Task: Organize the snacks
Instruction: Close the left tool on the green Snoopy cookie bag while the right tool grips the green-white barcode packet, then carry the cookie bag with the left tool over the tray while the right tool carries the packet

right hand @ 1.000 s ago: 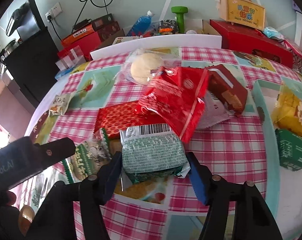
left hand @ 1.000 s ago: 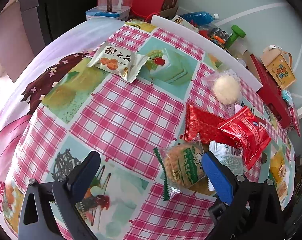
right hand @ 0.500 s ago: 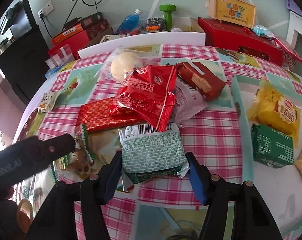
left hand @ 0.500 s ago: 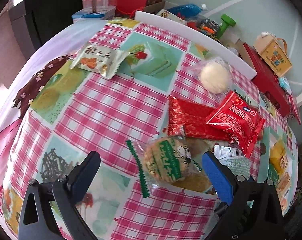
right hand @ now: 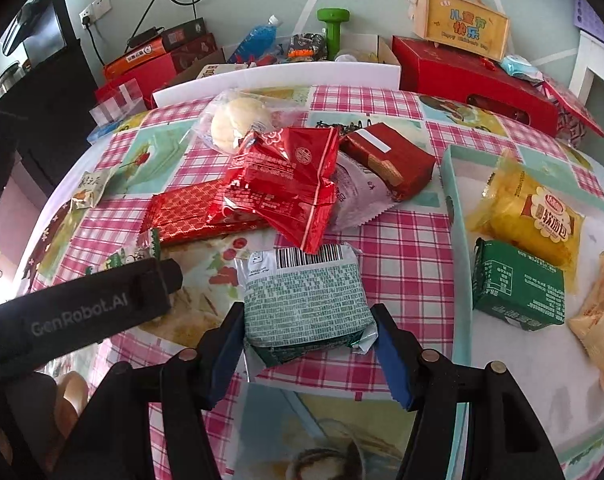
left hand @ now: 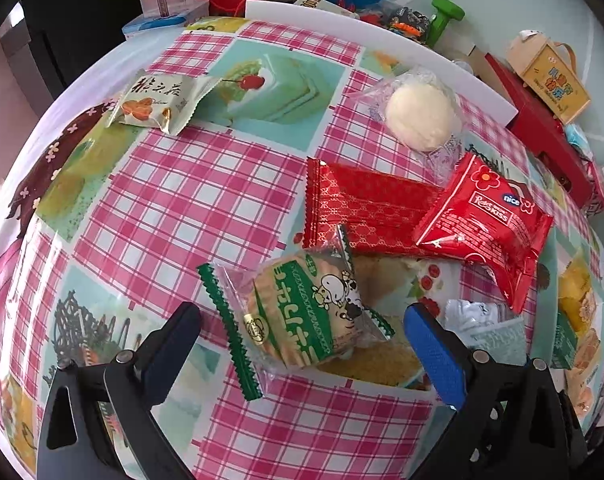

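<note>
Snacks lie scattered on the checked counter (left hand: 189, 208). The right gripper (right hand: 308, 334) pinches a green-printed packet (right hand: 304, 304) between both fingers, at the near middle, just left of a pale tray (right hand: 458, 264) holding a yellow bag (right hand: 530, 216) and a green box (right hand: 520, 284). The left gripper (left hand: 302, 340) is spread wide around a clear-wrapped biscuit pack (left hand: 297, 320), its fingers apart from the wrapper. Beyond lie a long red wrapper (left hand: 358, 208) and a red pouch (left hand: 486, 224).
</note>
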The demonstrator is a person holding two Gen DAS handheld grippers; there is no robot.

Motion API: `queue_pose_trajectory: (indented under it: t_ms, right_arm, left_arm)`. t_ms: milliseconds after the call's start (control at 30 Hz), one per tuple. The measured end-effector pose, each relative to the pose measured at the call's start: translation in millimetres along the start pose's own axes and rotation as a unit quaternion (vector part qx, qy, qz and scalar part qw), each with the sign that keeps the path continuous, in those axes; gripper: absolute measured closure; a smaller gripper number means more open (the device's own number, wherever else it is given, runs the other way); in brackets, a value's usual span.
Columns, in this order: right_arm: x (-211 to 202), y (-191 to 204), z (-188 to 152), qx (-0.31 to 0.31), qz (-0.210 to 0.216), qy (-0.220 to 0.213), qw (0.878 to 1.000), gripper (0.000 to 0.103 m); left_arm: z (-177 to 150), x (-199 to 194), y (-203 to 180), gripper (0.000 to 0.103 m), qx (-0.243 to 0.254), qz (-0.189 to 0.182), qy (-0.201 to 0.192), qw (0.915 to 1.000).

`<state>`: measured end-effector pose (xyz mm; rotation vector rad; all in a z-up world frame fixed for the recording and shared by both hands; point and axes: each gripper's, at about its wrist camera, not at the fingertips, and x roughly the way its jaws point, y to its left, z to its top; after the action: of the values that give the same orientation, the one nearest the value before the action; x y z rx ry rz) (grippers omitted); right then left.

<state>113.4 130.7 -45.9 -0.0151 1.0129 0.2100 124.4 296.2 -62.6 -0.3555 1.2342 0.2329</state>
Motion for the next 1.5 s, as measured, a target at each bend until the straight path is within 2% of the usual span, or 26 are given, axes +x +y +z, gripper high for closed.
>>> queue_pose_trajectory:
  t_ms: [100, 267, 333, 633, 967, 1500]
  right_arm:
    - [1, -1, -1, -0.002, 0.002, 0.0, 1.0, 0.038]
    - [3, -2, -1, 0.0, 0.006, 0.0, 1.0, 0.037]
    - [3, -2, -1, 0.0, 0.007, -0.001, 1.0, 0.037]
    - [5, 2, -1, -0.013, -0.004, -0.006, 1.0, 0.036]
    - [5, 5, -1, -0.023, -0.01, -0.015, 1.0, 0.038]
    - [-9, 4, 0, -0.017, 0.015, -0.021, 1.0, 0.043]
  left_arm:
    - [-1, 0, 1, 0.003, 0.0, 0.005, -0.004, 1.0]
    - [-1, -2, -3, 0.016, 0.007, 0.024, -0.013, 0.9996]
    - [-1, -3, -6, 0.025, 0.014, 0.032, -0.018, 0.9992]
    - [-1, -3, -14, 0.044, 0.023, 0.04, -0.028, 0.9985]
    - [-2, -8, -9, 0.047, 0.013, 0.03, -0.029, 0.999]
    - [-1, -23, -1, 0.048, -0.009, 0.013, -0.045, 0.9989]
